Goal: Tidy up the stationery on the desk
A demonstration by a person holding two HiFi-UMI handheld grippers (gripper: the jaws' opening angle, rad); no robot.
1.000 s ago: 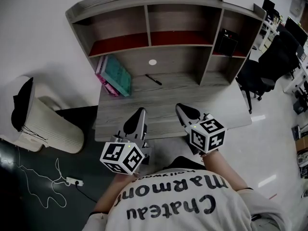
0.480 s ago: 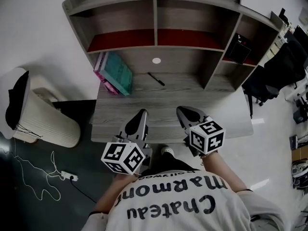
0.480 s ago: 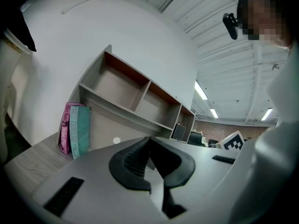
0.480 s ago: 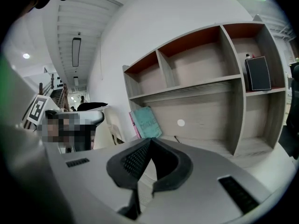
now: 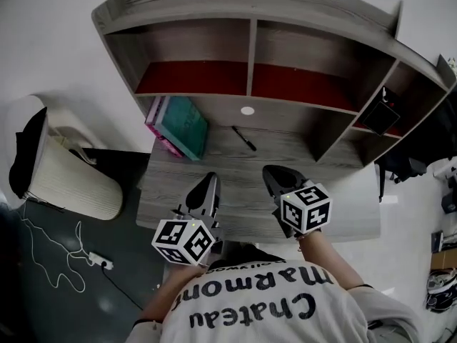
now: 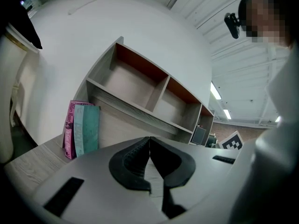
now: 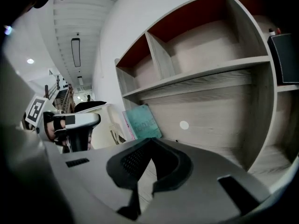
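A black pen (image 5: 244, 138) lies on the grey wooden desk (image 5: 235, 159) under the hutch. Teal and pink books (image 5: 180, 126) lean at the back left, also seen in the left gripper view (image 6: 83, 129) and the right gripper view (image 7: 144, 121). My left gripper (image 5: 208, 183) (image 6: 149, 140) and right gripper (image 5: 274, 175) (image 7: 150, 141) hover side by side over the desk's front part. Both are shut with nothing between the jaws. The pen lies well beyond them, nearer the right one.
The hutch (image 5: 250, 63) has red-backed compartments and a white round cap (image 5: 247, 111) in its back panel. A black device (image 5: 385, 116) stands in the right shelf. A white bin (image 5: 68, 184) and a power strip (image 5: 98, 264) sit on the floor at left.
The head view has swung, so the desk and hutch sit lower and more to the right in frame. Both grippers stay shut over the desk's front.
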